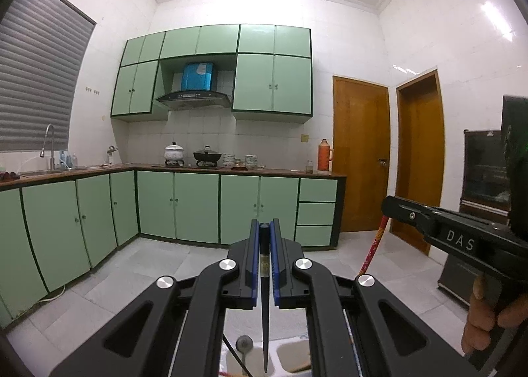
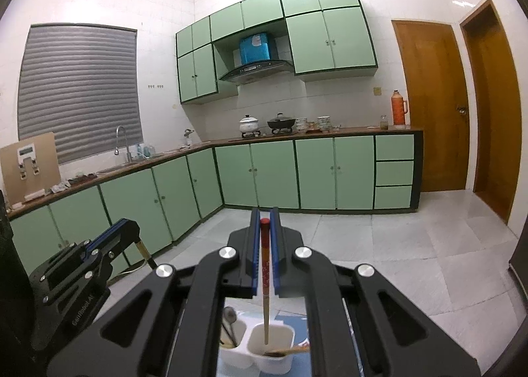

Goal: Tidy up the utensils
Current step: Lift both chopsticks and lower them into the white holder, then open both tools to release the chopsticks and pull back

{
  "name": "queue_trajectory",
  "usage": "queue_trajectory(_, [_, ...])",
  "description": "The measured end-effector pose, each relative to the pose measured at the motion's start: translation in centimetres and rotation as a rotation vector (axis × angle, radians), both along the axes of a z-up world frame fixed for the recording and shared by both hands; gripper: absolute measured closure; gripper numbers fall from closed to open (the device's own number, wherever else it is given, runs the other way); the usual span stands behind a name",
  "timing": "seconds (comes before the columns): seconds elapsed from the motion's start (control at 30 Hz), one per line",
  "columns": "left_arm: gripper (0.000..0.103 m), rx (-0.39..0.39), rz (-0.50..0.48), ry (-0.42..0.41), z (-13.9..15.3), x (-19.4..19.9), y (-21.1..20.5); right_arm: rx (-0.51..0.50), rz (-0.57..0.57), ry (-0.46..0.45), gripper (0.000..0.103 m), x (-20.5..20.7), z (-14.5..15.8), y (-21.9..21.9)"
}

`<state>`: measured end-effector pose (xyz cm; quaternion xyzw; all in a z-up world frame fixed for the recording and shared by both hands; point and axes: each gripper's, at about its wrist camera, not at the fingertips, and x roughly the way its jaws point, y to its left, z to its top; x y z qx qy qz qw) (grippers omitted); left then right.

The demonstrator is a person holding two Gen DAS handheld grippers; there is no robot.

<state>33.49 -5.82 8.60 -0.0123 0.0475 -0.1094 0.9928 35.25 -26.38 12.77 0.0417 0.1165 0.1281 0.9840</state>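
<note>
The left claw (image 1: 264, 228) pinches a black chopstick (image 1: 264, 294) — dark, tapering, a gold mark on its shaft — tip down over the white two-cup holder (image 2: 260, 349). The right claw (image 2: 264, 215) grips a red-topped, speckled chopstick (image 2: 265, 278), its wooden tip inside the holder's right cup — a spoon (image 2: 230, 316) stands in the left.

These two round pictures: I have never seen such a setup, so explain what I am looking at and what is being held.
No robot here: a person holds a two-finger tool in each hand, and a fisheye camera on each looks forward along its fingers into a green kitchen. In the left-hand picture, the left tool is shut on a black chopstick. In the right-hand picture, the right tool is shut on a red-topped chopstick, its tip inside the right cup of a white holder. The left cup holds a spoon.
</note>
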Motion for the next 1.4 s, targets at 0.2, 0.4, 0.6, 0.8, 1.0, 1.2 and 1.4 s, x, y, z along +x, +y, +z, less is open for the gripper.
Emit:
queue_trajectory(0.2, [0.097,0.005,-0.006,0.064,-3.0,3.3,-0.3,-0.025,0.006,0.046,0.098,3.4,-2.9,0.6])
queue_trajectory(0.4, [0.094,-0.001,-0.010,0.187,-6.6,5.2,0.4,-0.027,0.018,0.154,0.094,5.2,-7.0,0.6])
queue_trajectory(0.6, [0.083,-0.003,0.002,0.206,-7.5,4.2,1.3,-0.009,-0.007,0.182,0.089,4.2,-8.8,0.4])
queue_trajectory(0.8, [0.065,-0.001,0.014,0.196,-6.7,2.0,2.0,0.005,-0.033,0.163,0.075,1.2,-8.8,-0.5])
queue_trajectory(1.0, [0.050,0.014,0.010,0.192,-6.2,-1.7,2.2,0.007,-0.052,0.155,0.065,-2.9,-9.4,-2.0])
queue_trajectory(1.2, [0.035,0.019,0.010,0.211,-6.3,-5.3,2.3,0.012,-0.058,0.184,0.051,-7.3,-10.9,-3.1])
queue_trajectory(1.4, [0.022,0.038,0.004,0.256,-7.2,-8.8,2.2,-0.033,-0.039,0.216,0.035,-11.6,-12.7,-2.4])
